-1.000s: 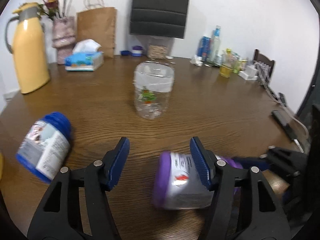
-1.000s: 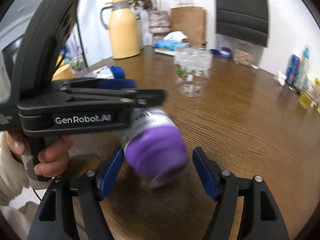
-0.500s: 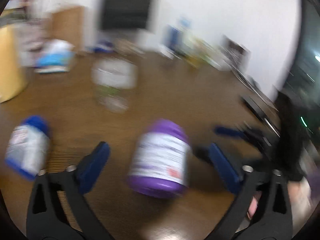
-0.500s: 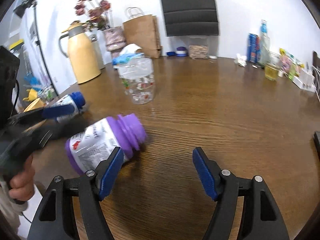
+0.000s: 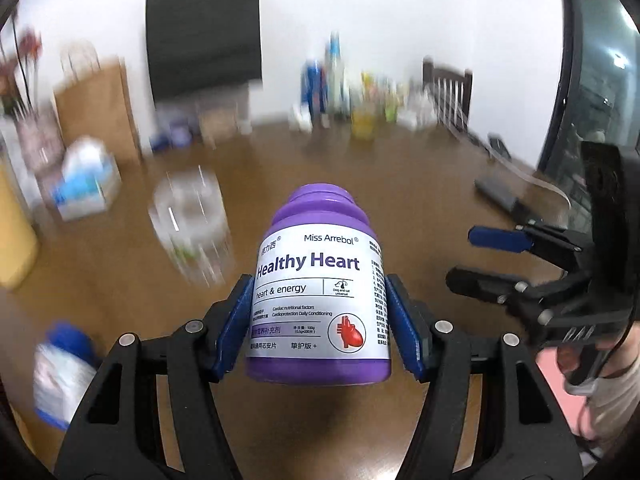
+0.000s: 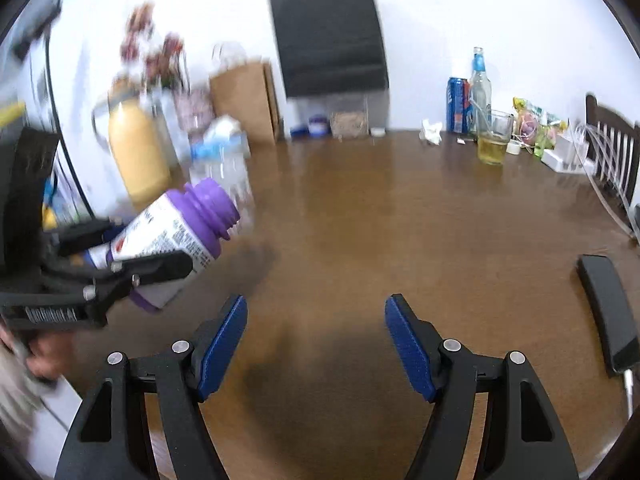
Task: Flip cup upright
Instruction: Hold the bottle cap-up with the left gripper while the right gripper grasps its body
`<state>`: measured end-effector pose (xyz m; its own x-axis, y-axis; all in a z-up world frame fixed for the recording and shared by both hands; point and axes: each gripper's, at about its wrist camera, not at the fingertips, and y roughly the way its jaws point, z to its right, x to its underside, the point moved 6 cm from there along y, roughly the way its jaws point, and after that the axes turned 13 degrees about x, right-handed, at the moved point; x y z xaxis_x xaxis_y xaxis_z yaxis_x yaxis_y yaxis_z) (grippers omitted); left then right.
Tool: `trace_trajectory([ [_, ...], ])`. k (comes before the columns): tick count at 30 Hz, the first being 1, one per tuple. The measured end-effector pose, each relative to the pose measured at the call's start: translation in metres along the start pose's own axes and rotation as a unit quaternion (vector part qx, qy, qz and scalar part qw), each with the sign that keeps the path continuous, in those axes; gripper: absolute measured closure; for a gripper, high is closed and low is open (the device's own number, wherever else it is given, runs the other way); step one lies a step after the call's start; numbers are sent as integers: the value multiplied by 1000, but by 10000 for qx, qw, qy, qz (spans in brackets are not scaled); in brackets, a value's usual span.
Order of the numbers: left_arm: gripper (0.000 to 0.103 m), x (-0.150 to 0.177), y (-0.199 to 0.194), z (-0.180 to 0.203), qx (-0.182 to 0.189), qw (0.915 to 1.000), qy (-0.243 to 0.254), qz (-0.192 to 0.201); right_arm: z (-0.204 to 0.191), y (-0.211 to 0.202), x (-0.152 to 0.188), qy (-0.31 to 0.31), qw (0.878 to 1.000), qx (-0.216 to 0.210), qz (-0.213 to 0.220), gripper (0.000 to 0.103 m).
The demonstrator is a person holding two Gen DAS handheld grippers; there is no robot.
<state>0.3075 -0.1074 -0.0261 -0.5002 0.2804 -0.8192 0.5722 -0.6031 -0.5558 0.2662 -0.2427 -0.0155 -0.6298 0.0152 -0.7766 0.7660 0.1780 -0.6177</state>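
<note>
Left gripper (image 5: 320, 322) clamped on the purple bottle (image 5: 320, 296), blue pads pressing both sides of its label; bottle lifted clear of the table (image 5: 400, 184), cap away from the camera and, in the right view, tilted up and to the right. Right gripper (image 6: 316, 344) spread wide and empty, hovering over bare wood; clear cup (image 5: 192, 224) blurred beyond the bottle, its orientation unclear.

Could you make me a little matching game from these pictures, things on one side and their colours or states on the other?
Things:
1. bottle
2. jug
3. right gripper
4. glass

States:
A. open, holding nothing
B. yellow
C. purple, clamped in the left gripper
D. holds amber liquid

Pairs: 1-C, 2-B, 3-A, 4-D
</note>
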Motion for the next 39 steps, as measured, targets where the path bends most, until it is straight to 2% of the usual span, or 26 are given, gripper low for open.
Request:
trace_trajectory([
  [1, 43, -16, -7, -1, -97, 9996, 121, 246, 1, -1, -14, 207, 9993, -302, 64, 25],
  [2, 43, -28, -12, -2, -75, 9989, 209, 409, 4, -4, -37, 498, 9956, -774, 170, 20],
  [4, 43, -53, -18, -5, -12, 9966, 385, 729, 5, -3, -70, 799, 9871, -1365, 242, 17],
  [6, 43, -77, -20, -9, -79, 9942, 522, 940, 0, 4, -105, 963, 9786, -1816, 107, 17],
  [8, 43, -100, -17, -11, -116, 9916, 661, 1108, -13, 20, -143, 1101, 9602, -2561, -182, 17],
  [10, 43, -114, -11, -11, -123, 9897, 821, 1162, -24, 37, -166, 1197, 9425, -3080, -503, 17],
  [12, 43, -123, -4, -13, -195, 9880, 961, 1190, -31, 52, -182, 1290, 9363, -3208, -619, 17],
  [13, 43, -127, 0, -14, -173, 9873, 1026, 1197, -35, 58, -187, 1220, 9366, -3217, -660, 18],
  [14, 43, -129, 2, -15, -171, 9868, 1056, 1217, -38, 64, -189, 1181, 9395, -3147, -660, 36],
  [16, 43, -132, 10, -26, -210, 9881, 982, 1166, -42, 75, -194, 1113, 9469, -2951, -626, 37],
  [18, 43, -133, 17, -37, -33, 9910, 829, 1049, -45, 82, -191, 986, 9534, -2786, -601, 37],
  [21, 35, -136, 31, -51, 68, 9943, 642, 845, -46, 91, -194, 823, 9615, -2571, -512, 37],
  [22, 27, -138, 34, -57, 74, 9952, 524, 824, -43, 93, -196, 723, 9665, -2425, -432, 37],
  [23, 19, -141, 35, -60, 85, 9954, 459, 834, -42, 93, -198, 530, 9767, -2065, -263, 37],
  [26, 10, -153, 35, -63, 30, 9939, 546, 960, -34, 91, -204, 67, 9910, -1333, 95, 37],
  [28, 3, -164, 42, -63, -30, 9929, 747, 926, -32, 92, -208, -93, 9934, -1117, 235, 37],
  [32, 1, -173, 63, -60, -113, 9853, 1266, 1139, -31, 99, -210, -334, 9956, -786, 381, 37],
  [36, 1, -165, 93, -66, -4, 9879, 1117, 1081, -34, 114, -199, -531, 9960, -645, 313, 37],
  [39, 1, -149, 111, -75, 17, 9928, 853, 845, -36, 122, -186, -651, 9956, -621, 270, 37],
])
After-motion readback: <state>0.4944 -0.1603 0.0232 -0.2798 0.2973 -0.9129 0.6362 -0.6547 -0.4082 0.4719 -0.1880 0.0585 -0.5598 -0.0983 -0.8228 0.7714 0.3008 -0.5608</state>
